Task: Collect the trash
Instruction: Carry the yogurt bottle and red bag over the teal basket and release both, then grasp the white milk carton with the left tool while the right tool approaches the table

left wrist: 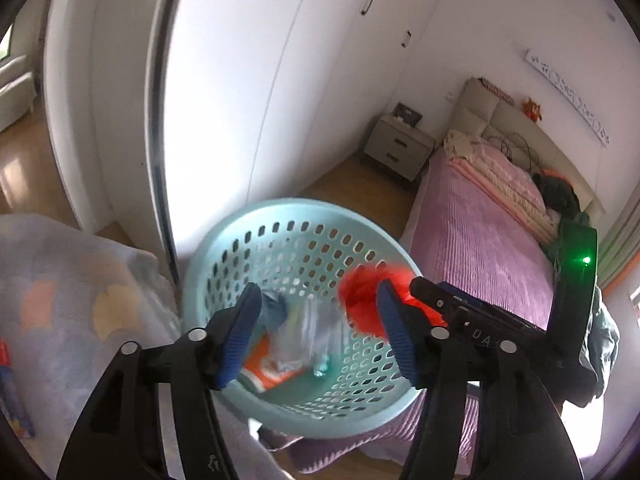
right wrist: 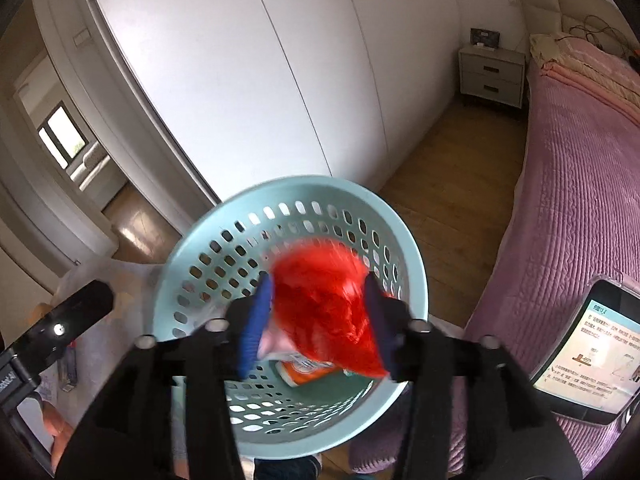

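Observation:
A light teal perforated basket (left wrist: pixel 224 248) stands by the foot of the bed; it also shows in the right wrist view (right wrist: pixel 416 264). Inside lie crumpled clear plastic (left wrist: pixel 320 328) and an orange wrapper (left wrist: pixel 272 372) (right wrist: pixel 304 372). My left gripper (left wrist: pixel 320 332) is open above the basket mouth with nothing between its blue pads. My right gripper (right wrist: pixel 320 312) holds a bright red crumpled bag (right wrist: pixel 324 304) between its pads over the basket; the bag shows blurred in the left wrist view (left wrist: pixel 360 292), with the right gripper (left wrist: pixel 440 304) beside it.
White wardrobe doors (right wrist: pixel 260 72) stand behind the basket. A bed with a purple cover (right wrist: pixel 580 184) is to the right, a grey nightstand (right wrist: pixel 492 76) beyond it. A pale patterned cloth (left wrist: pixel 80 304) lies left of the basket. A phone screen (right wrist: pixel 592 356) sits at far right.

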{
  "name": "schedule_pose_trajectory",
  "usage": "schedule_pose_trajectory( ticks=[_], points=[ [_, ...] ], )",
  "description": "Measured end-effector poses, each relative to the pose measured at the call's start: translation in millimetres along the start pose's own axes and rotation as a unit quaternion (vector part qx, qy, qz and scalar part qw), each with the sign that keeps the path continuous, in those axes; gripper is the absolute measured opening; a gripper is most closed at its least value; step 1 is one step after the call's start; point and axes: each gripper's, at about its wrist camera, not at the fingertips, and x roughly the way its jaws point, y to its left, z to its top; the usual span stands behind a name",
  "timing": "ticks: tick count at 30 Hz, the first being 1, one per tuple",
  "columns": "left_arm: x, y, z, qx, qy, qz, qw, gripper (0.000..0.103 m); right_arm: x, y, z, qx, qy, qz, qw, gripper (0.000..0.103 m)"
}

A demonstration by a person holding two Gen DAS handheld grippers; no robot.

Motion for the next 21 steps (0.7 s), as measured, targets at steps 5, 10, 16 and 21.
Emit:
schedule_pose_trajectory(
  ticks=[5,10,16,21],
  points=[
    [-36.3,9.6,-5.8,-0.011,-0.02,-0.001,0.9997,0.059,-9.5,-0.6,6.4,-0.005,-0.014,0.016,1.0,0.048],
    [-76.9,25.1,-16.5,-0.038,-0.041,-0.024,0.9982,0.059,-29.7,18.5,-2.7,-0.02,-0.034,0.035,0.999,0.048],
    [-140.4,39.6,-28.6,-0.033,-0.083,0.005,0.996,0.059,-55.1,58.4,-11.0,-0.061,-0.058,0.065,0.994,0.048],
    [-199.0,75.7,-45.0,-0.048,-0.11,0.063,0.9907,0.059,-71.2,105.0,-25.2,-0.096,-0.069,0.106,0.987,0.053]
  ],
)
